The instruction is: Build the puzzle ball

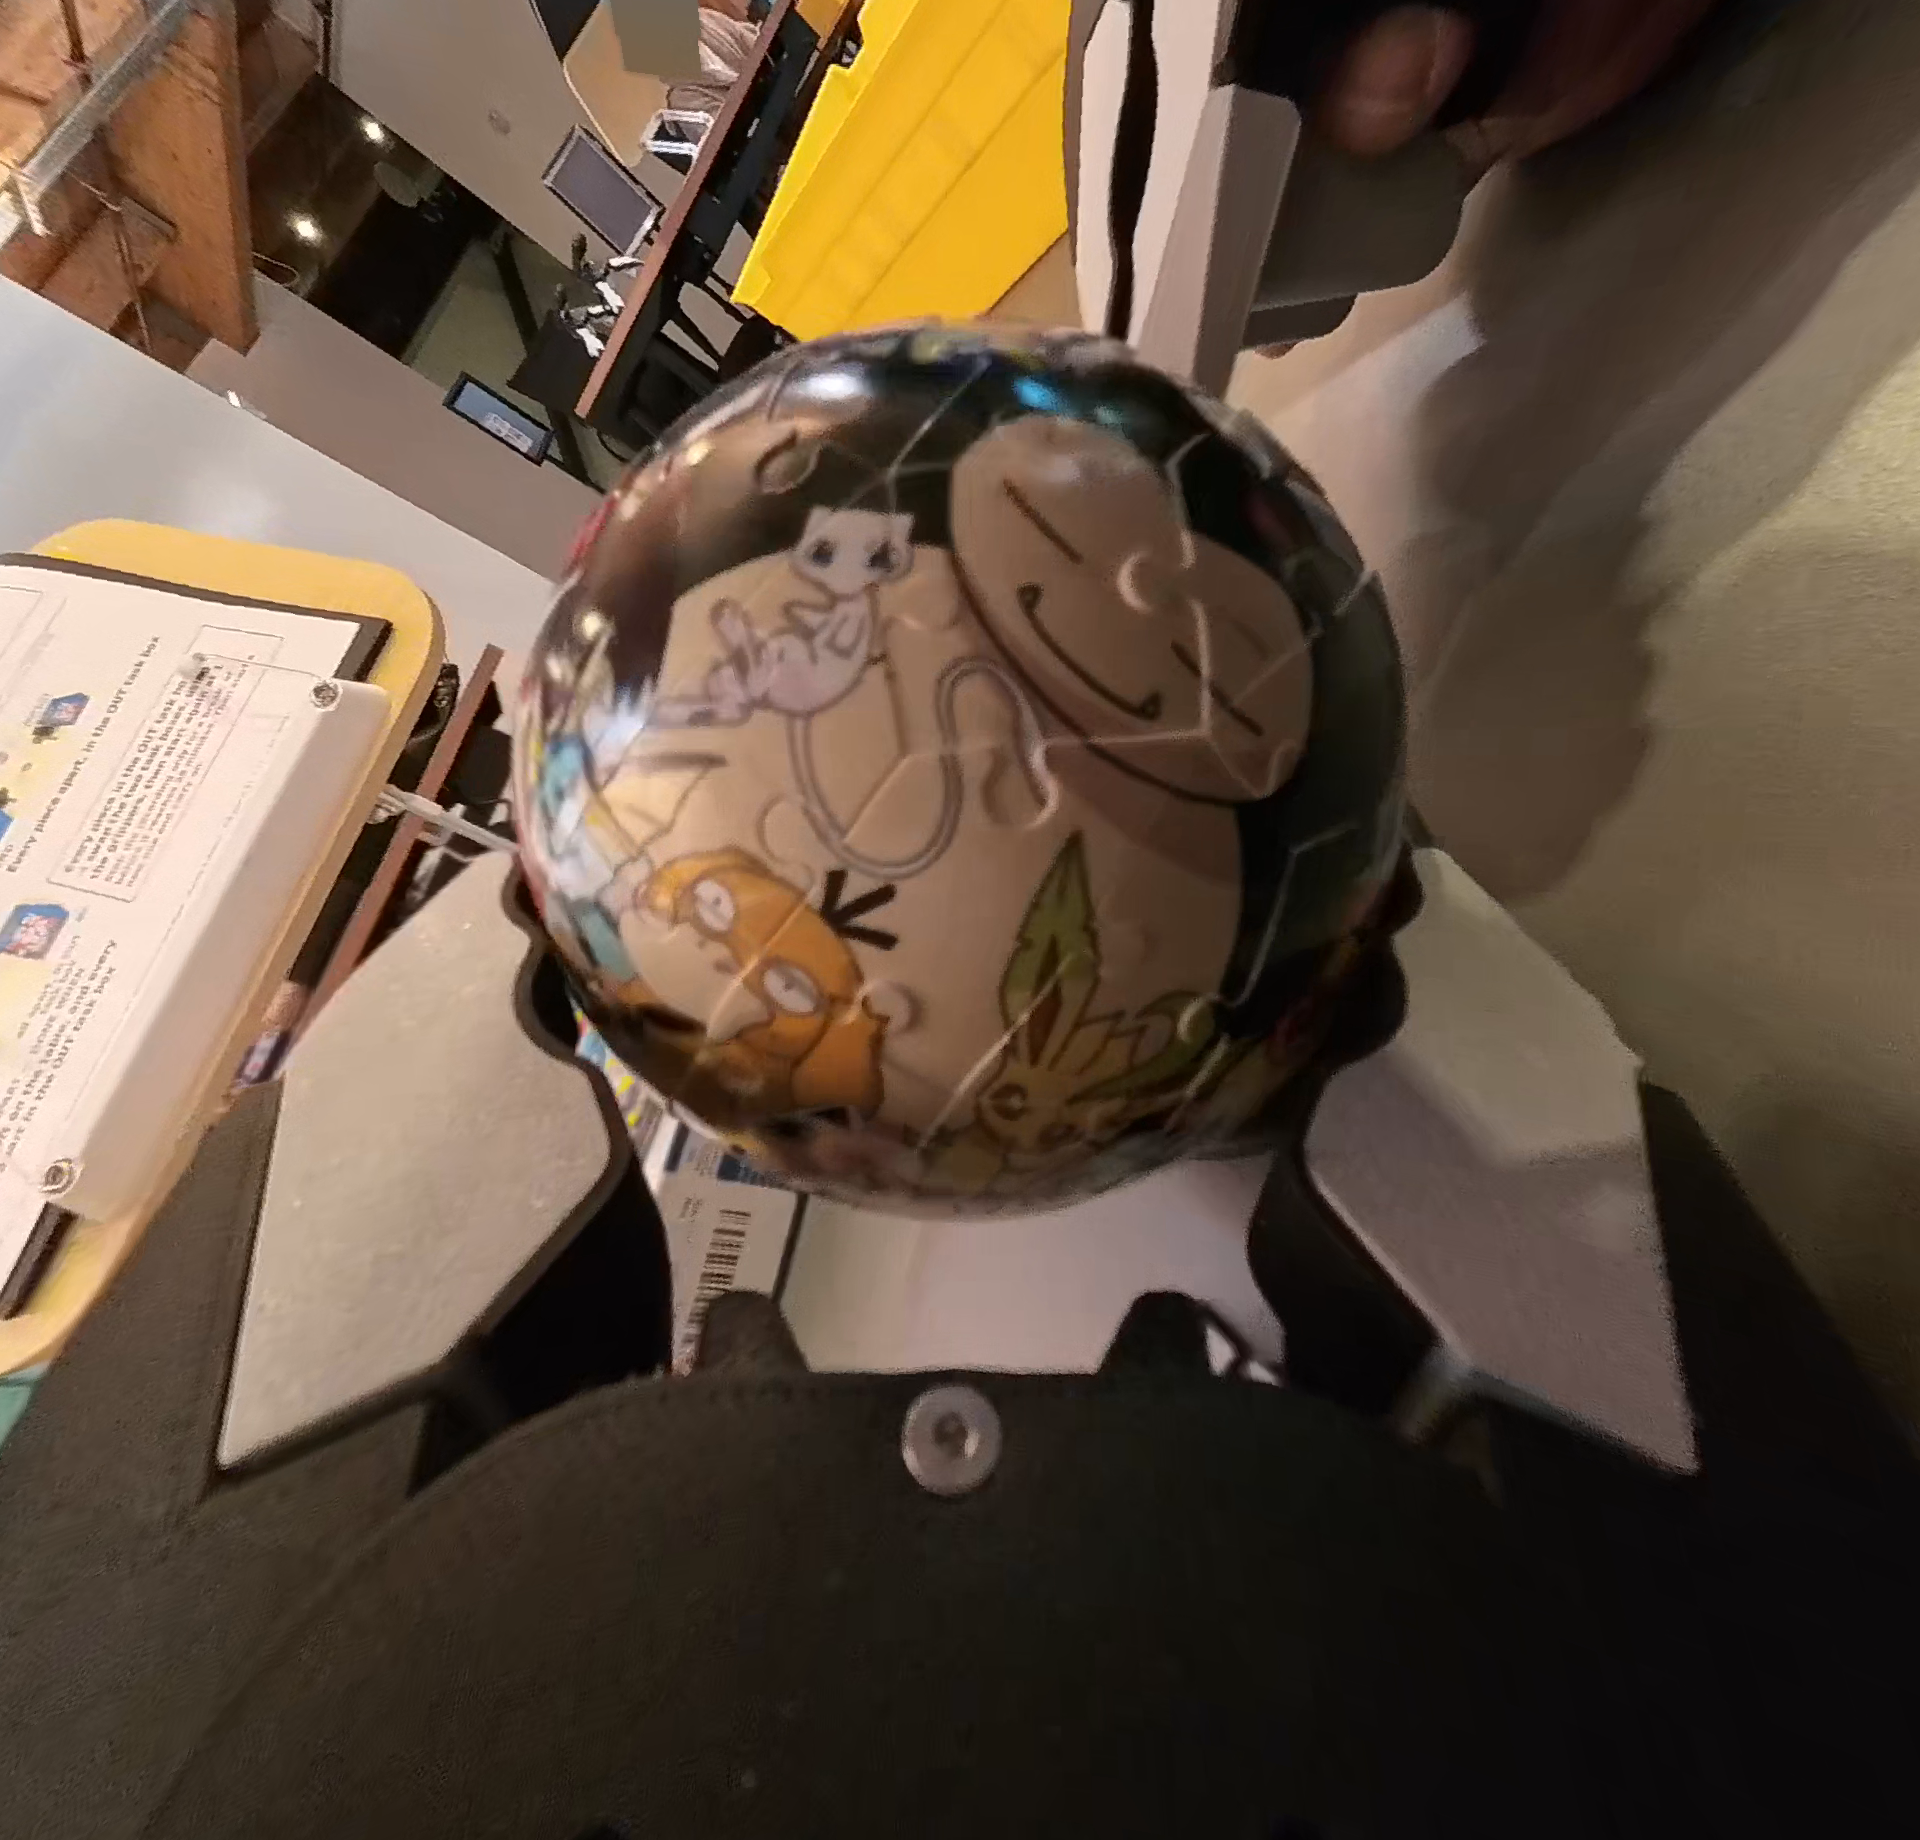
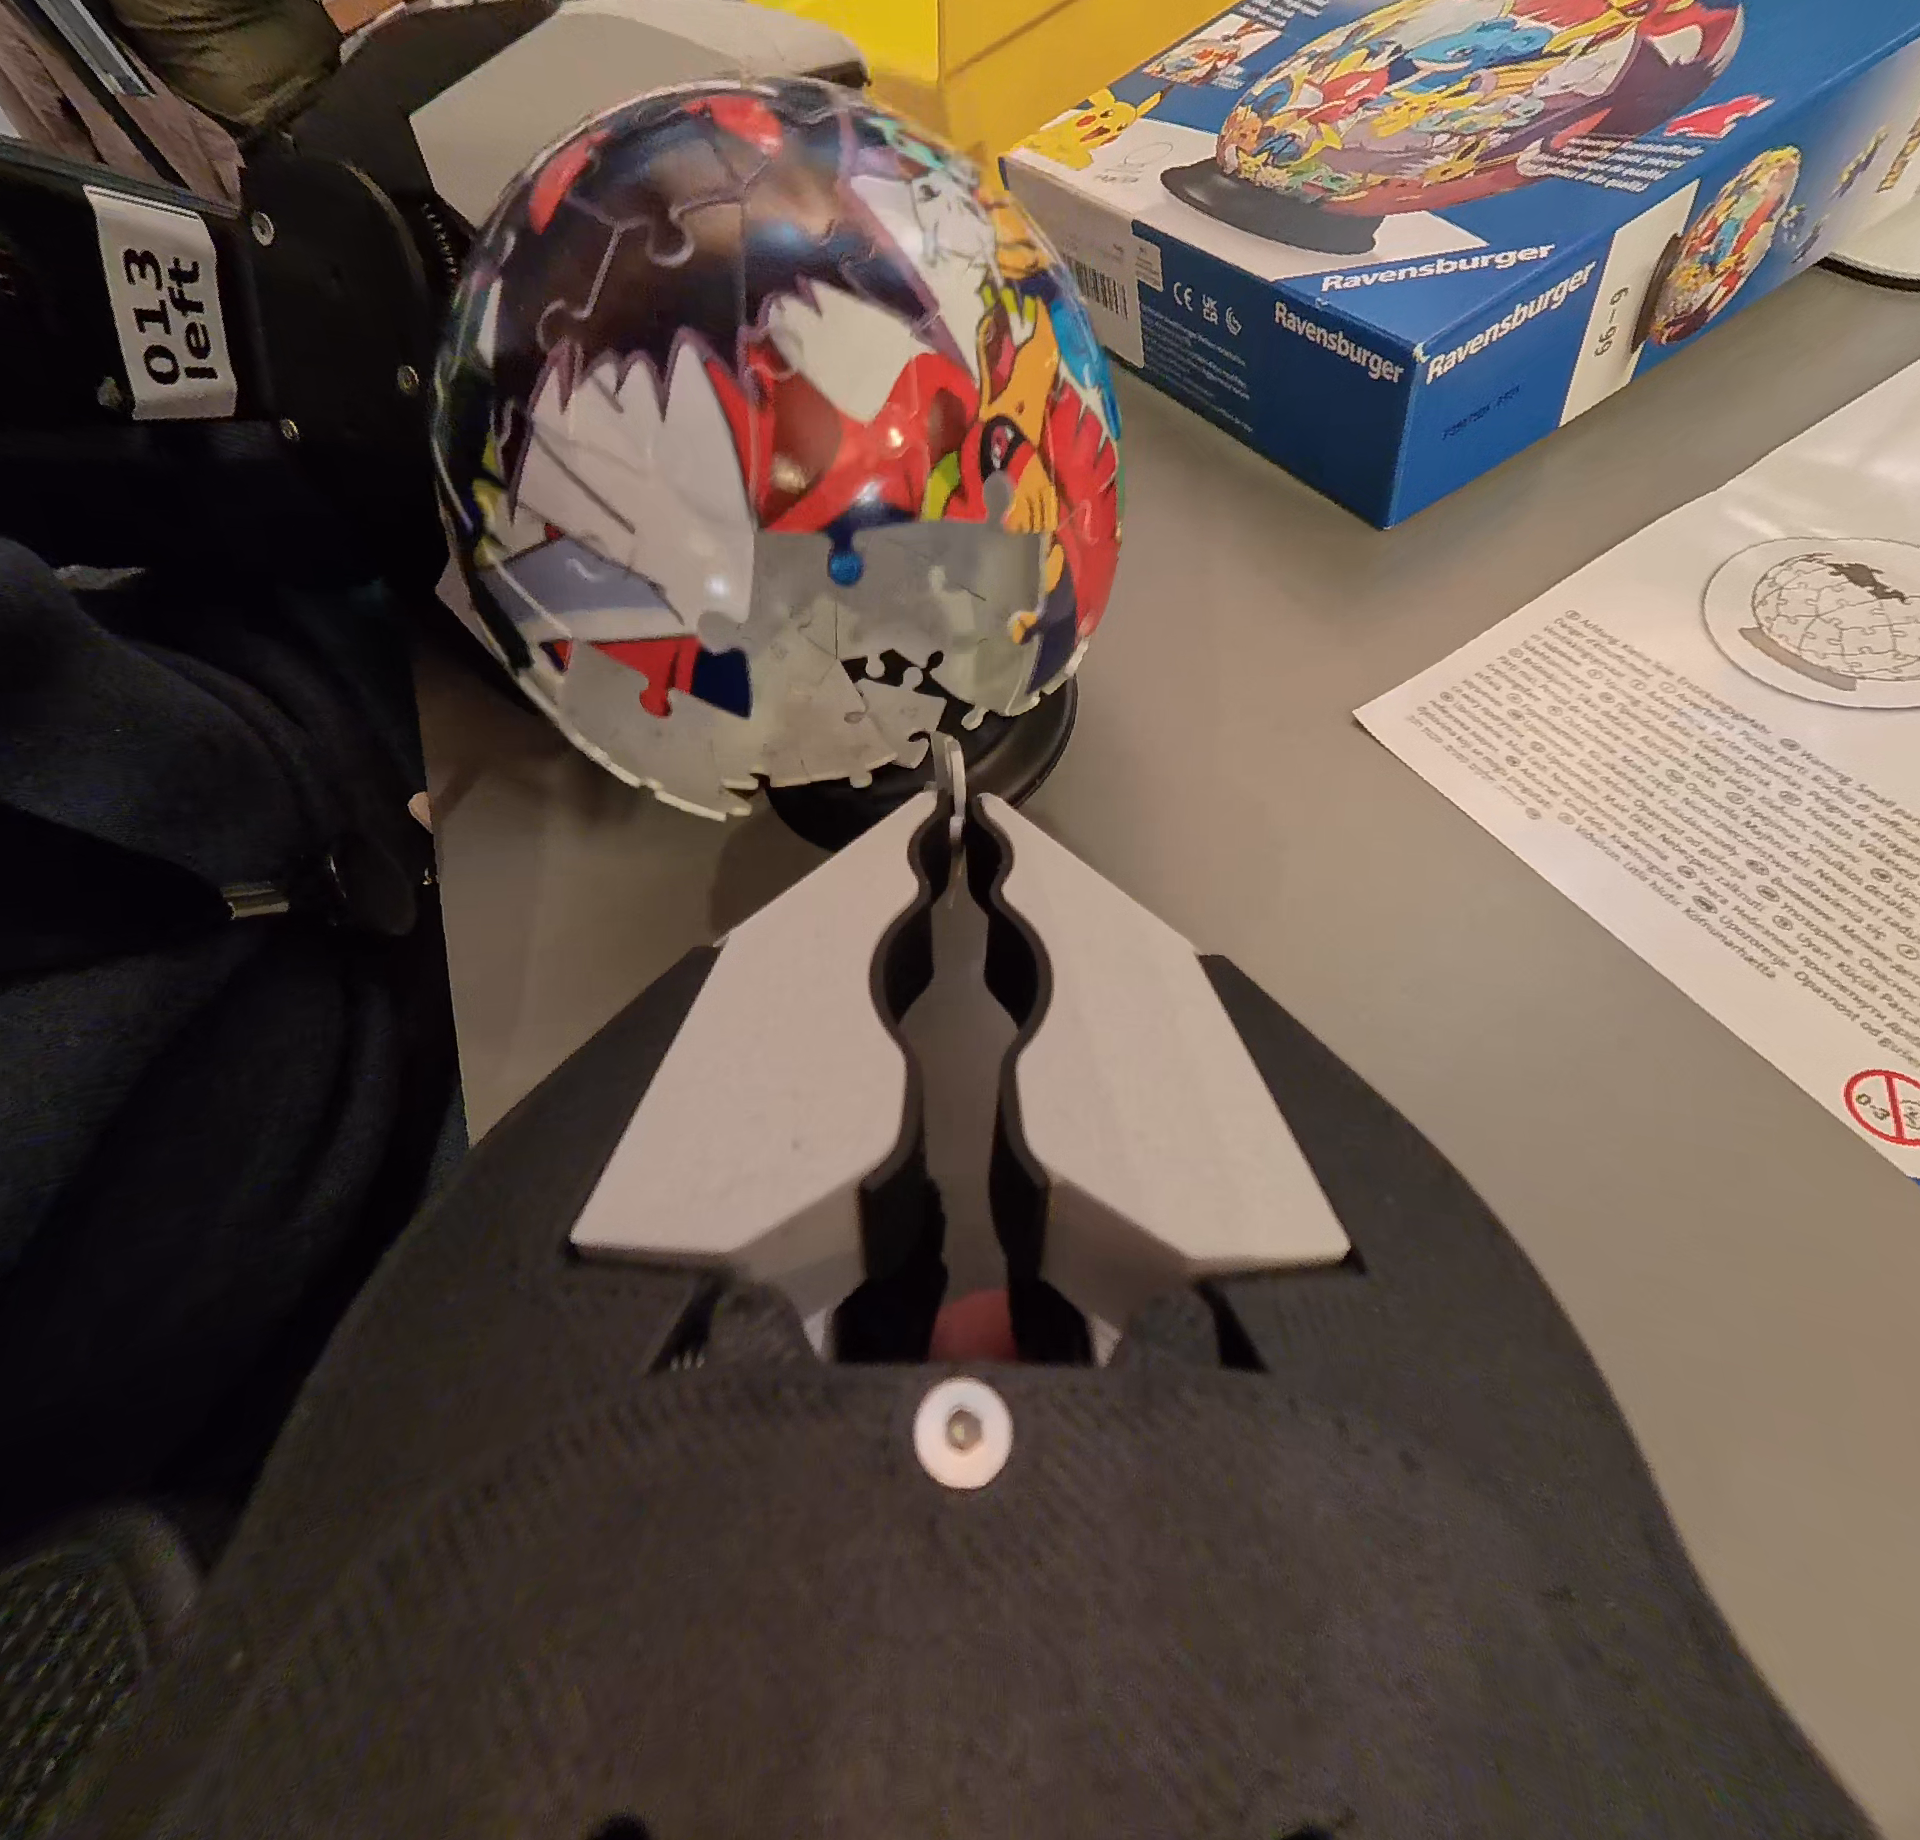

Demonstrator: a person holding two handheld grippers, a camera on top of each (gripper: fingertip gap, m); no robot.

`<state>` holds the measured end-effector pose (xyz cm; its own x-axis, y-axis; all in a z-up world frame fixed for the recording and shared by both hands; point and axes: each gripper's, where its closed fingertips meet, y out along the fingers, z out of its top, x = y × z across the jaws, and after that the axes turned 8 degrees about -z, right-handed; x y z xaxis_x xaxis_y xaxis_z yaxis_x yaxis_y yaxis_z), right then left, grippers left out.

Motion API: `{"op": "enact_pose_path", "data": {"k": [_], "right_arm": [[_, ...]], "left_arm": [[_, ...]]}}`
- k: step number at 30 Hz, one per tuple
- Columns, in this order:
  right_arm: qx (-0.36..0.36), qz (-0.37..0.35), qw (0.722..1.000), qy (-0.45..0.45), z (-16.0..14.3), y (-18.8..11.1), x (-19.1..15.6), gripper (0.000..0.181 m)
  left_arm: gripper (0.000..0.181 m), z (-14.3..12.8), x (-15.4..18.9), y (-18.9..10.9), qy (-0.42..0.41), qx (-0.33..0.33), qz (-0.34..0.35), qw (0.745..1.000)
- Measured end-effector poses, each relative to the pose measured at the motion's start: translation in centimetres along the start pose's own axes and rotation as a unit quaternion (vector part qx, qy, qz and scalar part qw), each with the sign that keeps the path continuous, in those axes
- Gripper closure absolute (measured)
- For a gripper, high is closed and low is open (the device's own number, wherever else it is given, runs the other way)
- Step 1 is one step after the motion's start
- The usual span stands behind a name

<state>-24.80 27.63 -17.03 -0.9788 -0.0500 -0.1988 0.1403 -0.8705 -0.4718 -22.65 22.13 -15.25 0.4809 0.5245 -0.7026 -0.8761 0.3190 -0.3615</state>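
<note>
The glossy, cartoon-printed puzzle ball (image 2: pixel 779 440) is held above the grey table (image 2: pixel 1247 751), clamped between the left gripper's (image 1: pixel 961 969) spread fingers. Its jagged unfinished rim faces down and toward the right gripper (image 2: pixel 954 819), which pinches a thin grey puzzle piece (image 2: pixel 950 782) edge-on, tip at that rim. A black round stand (image 2: pixel 997 762) is mostly hidden behind. Open tabletop lies right; the blue puzzle box (image 2: pixel 1455 263) and white instruction sheet (image 2: pixel 1662 803) are cut off.
</note>
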Motion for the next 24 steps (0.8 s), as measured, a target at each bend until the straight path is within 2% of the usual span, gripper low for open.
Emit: {"op": "enact_pose_path", "data": {"k": [1,8,17,24], "right_arm": [[0.0,0.0,1.0,0.0,0.0,0.0,0.0,0.181],[-0.001,0.005,1.0,0.002,0.0,0.0,-0.1,0.181],[-0.003,0.008,1.0,0.012,0.0,0.0,0.2,0.181],[-0.055,0.009,0.998,0.014,-1.5,-0.1,0.9,0.181]], "left_arm": [[0.038,0.0,0.1,0.0,-0.004,0.001,-0.004,1.0],[0.041,0.2,0.5,-0.3,-0.013,0.0,-0.021,1.0],[0.036,1.1,0.3,-1.0,-0.048,0.007,-0.056,0.997],[0.034,2.1,-0.5,-1.5,-0.091,0.013,-0.114,0.989]]}}
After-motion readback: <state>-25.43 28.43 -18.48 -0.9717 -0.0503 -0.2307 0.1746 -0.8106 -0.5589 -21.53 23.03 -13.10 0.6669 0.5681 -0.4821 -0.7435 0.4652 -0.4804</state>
